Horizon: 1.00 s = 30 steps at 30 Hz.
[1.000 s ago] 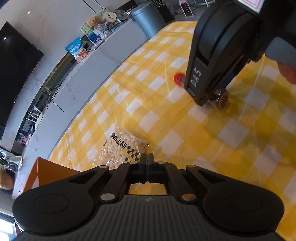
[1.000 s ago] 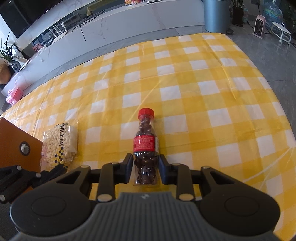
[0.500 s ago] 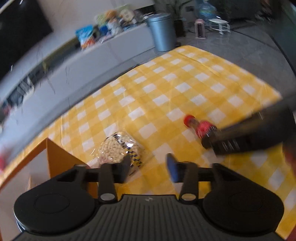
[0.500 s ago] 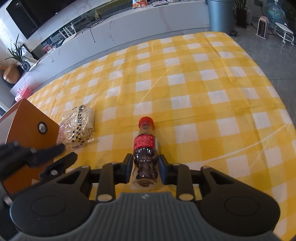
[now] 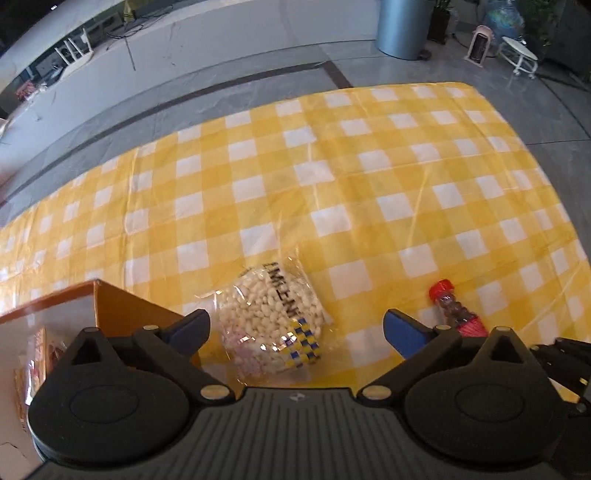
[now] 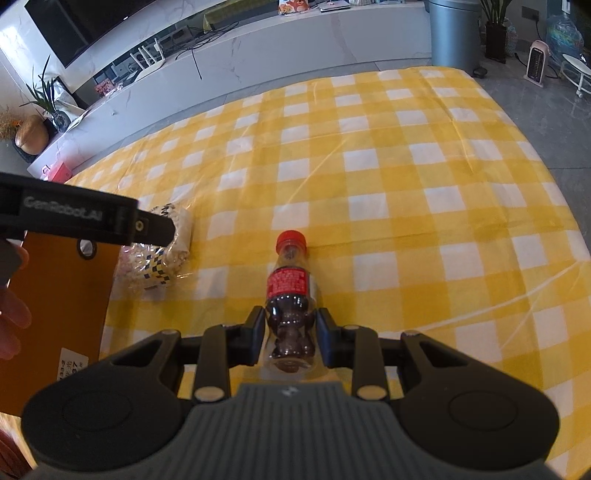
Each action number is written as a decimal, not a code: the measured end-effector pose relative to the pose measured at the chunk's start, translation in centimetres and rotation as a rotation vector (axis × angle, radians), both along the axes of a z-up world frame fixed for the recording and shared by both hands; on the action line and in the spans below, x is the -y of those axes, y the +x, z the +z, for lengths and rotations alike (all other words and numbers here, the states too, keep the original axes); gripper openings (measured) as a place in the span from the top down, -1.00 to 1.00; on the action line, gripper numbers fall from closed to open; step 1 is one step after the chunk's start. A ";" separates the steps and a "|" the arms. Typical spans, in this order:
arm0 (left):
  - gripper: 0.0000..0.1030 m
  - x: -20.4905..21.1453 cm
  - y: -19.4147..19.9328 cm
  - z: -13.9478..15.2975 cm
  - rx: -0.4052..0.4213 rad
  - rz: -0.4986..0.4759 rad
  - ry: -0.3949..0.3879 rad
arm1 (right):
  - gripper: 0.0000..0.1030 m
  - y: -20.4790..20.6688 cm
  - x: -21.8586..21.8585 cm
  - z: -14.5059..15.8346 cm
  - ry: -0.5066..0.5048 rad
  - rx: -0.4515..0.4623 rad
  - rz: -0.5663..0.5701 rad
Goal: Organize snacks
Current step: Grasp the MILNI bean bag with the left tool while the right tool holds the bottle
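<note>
A clear bag of white puffed snacks (image 5: 273, 314) lies on the yellow checked tablecloth (image 5: 332, 184), beside an open orange box (image 5: 129, 314). My left gripper (image 5: 297, 328) hovers over the bag. Its jaws are opening wide and its blue pads stand either side of the bag without touching it. In the right wrist view, my right gripper (image 6: 290, 332) is shut on the lower body of a small bottle (image 6: 290, 284) with a red cap, a red label and dark pieces inside. The bottle (image 5: 452, 306) lies flat on the cloth. The bag (image 6: 159, 258) is partly hidden behind the left gripper's finger (image 6: 155, 229).
The orange box (image 6: 55, 314) stands at the table's left edge, with packets inside and a person's fingers (image 6: 11, 317) beside it. Beyond the far table edge are grey floor, a long white cabinet (image 6: 295, 48), a grey bin (image 6: 452, 33) and a small heater (image 6: 535, 64).
My left gripper rolled and swung away from the right gripper to above the snack bag, and its jaws went from shut to wide. The right gripper kept its hold on the bottle.
</note>
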State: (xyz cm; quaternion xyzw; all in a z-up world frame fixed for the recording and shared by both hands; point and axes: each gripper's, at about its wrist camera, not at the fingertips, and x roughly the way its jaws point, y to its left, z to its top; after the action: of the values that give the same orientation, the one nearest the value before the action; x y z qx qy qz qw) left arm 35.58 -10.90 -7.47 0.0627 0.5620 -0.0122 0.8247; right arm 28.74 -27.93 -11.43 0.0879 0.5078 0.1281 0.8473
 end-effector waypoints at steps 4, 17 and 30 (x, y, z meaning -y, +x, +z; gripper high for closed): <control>-1.00 0.6 1.0 -0.6 -0.050 0.012 0.044 | 0.45 0.0 -0.2 0.3 -0.008 0.015 0.010; -1.00 1.0 4.1 -3.8 -0.235 0.101 0.114 | 0.45 0.1 -0.4 0.2 -0.018 0.009 0.028; -0.96 1.8 2.7 -3.6 -0.190 -0.005 0.075 | 0.45 0.4 0.0 -0.1 -0.022 0.002 0.024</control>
State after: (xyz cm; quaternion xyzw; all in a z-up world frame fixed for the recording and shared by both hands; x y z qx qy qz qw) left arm 38.29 -12.74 -11.08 0.0936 0.6375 0.0011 0.7648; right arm 29.17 -27.90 -11.49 0.0726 0.5094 0.1328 0.8471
